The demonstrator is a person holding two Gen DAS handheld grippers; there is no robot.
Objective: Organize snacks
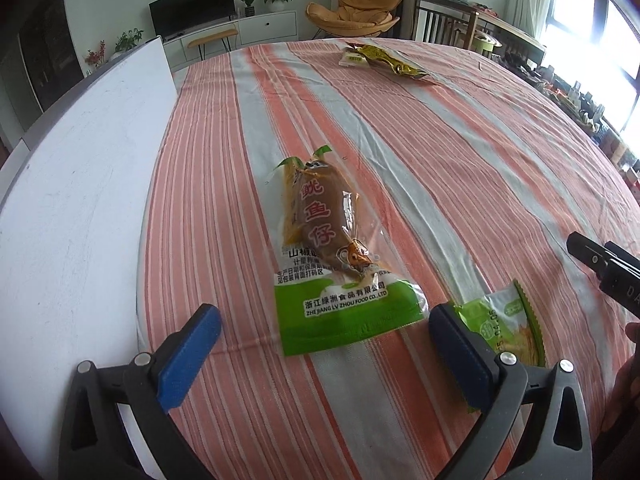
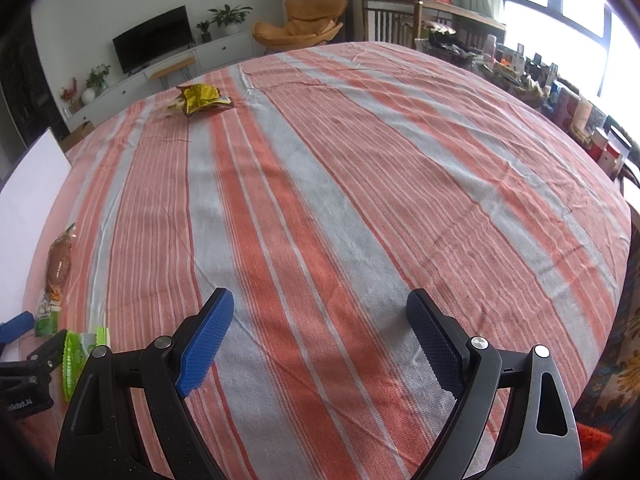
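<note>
At the far left of the left wrist view a flat white board [image 1: 76,184] lies along the edge of the table, just beside the orange-and-grey striped tablecloth [image 1: 440,168]; next to it, low in the frame, the left gripper [image 1: 325,354] hangs over the cloth with its blue-padded fingers [image 1: 188,356] spread wide and nothing pressed between them; ahead of the gap lies a clear plastic snack packet with a brown filling, red characters and a green band at its near end [image 1: 328,256], flat on the cloth and apart from both pads; to the right, a small green-and-yellow snack sachet with a serrated edge [image 1: 508,328] lies partly hidden behind the right-hand finger; whether it touches that finger cannot be told; far back on the cloth a crumpled yellow foil wrapper [image 1: 396,60] rests against a small white packet [image 1: 354,58]; at the right edge the black tip of the other tool juts in.

In the right wrist view the same brown packet and green sachet sit at the far left margin; the yellow wrapper lies far off at upper left; in the middle the right gripper [image 2: 320,344] is held above bare striped cloth, its fingers [image 2: 206,334] standing well apart with nothing between them; along the right rim a shelf crowded with boxes and bottles [image 2: 560,100] runs under the window.
</note>
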